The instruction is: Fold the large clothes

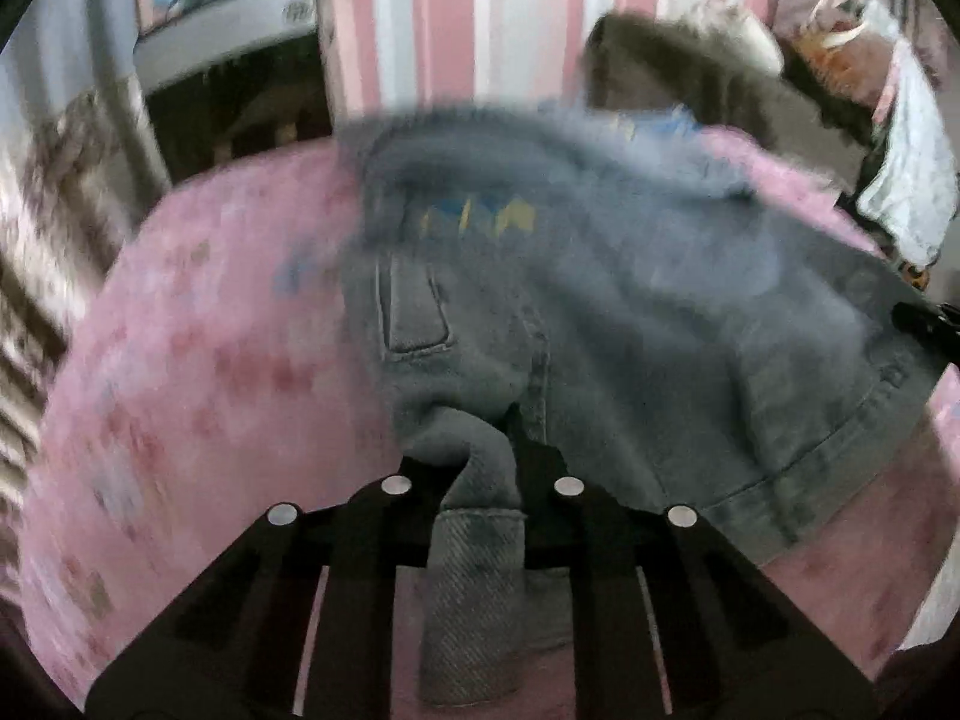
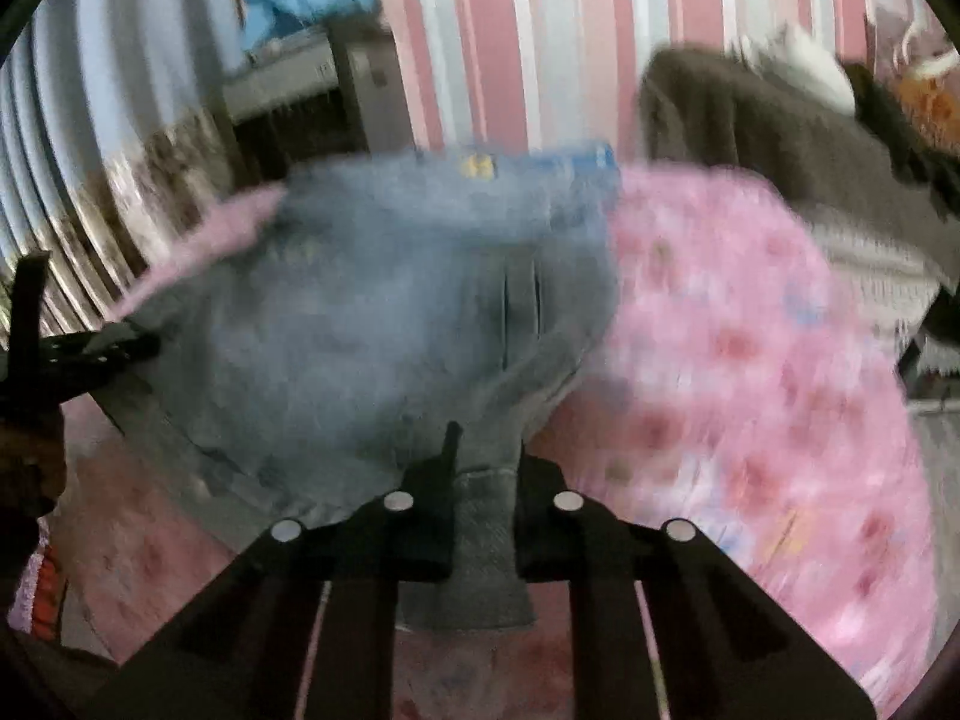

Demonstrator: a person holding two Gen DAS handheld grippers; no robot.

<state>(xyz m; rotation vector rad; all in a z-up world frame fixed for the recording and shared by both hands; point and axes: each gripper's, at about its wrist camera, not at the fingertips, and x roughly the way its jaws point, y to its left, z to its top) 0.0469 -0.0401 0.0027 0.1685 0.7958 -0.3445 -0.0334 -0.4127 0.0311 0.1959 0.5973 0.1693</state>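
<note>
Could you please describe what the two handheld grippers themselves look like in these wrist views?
Both look alike: the left gripper and right gripper are matte black, each with two flat angular fingers on slotted black linkage bars, joined by four round silver pins. No cables, markings or sleeves are visible.

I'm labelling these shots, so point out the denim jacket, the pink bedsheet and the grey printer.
denim jacket (image 1: 630, 312): left wrist view, back panel.
pink bedsheet (image 2: 750, 372): right wrist view, bare floral part.
grey printer (image 1: 234, 30): left wrist view, front edge.
</note>
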